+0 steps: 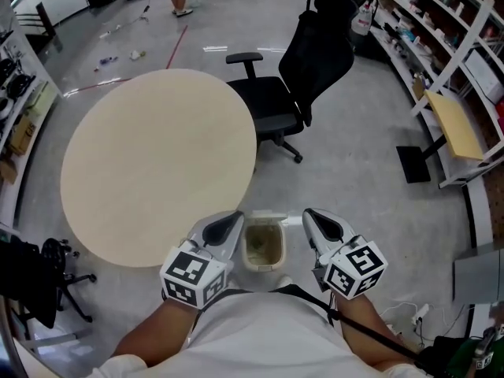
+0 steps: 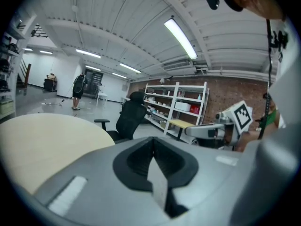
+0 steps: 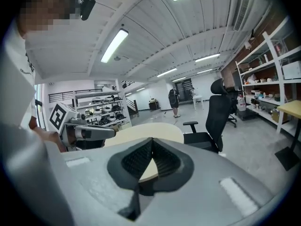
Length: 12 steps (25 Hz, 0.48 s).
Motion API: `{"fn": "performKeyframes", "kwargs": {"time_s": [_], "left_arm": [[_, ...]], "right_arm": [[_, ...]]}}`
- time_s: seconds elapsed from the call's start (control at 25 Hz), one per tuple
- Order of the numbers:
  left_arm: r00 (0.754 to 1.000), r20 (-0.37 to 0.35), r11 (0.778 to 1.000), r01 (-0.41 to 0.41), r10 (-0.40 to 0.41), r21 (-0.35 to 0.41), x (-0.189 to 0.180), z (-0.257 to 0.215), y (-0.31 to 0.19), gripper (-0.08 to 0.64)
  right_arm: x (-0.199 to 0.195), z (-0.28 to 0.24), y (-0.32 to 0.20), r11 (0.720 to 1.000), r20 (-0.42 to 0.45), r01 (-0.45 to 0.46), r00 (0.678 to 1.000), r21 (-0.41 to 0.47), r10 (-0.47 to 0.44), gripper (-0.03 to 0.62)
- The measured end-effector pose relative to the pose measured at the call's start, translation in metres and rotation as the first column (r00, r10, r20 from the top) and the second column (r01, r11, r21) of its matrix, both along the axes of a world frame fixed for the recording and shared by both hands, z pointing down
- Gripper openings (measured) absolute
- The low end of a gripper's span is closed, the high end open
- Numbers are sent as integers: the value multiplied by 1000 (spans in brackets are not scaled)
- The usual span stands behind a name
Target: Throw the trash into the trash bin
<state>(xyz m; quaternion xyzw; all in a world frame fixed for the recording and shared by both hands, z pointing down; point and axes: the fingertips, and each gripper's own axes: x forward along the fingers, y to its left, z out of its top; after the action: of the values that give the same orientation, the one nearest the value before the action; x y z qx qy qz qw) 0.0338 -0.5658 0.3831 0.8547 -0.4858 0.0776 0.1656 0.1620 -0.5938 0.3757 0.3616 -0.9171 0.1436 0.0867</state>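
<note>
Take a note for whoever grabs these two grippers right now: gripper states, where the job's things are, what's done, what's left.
Left gripper: fingers shut, empty.
Right gripper: fingers shut, empty.
Trash bin: on the floor between the grippers, by the near edge of the round table, which shows no trash. Bin contents can't be made out.
Done: probably the table's trash is binned.
Left: perhaps the small scraps on the far floor; it is unclear if they count.
</note>
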Motion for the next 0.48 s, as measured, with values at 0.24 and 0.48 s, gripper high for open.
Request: {"fn": "performKeyframes", "kwargs": {"time_s": [0.24,0.48], "left_arm": [[999,4,999,-43,43,3,-7,1,5,8],[996,17,996,-93,93,16,-12,-3,9,8]], "right_arm": [[-4,7,8,999,-6,-54,999,-2,54,2],[1,2,16,992,7,-126,992,11,126,2]]}}
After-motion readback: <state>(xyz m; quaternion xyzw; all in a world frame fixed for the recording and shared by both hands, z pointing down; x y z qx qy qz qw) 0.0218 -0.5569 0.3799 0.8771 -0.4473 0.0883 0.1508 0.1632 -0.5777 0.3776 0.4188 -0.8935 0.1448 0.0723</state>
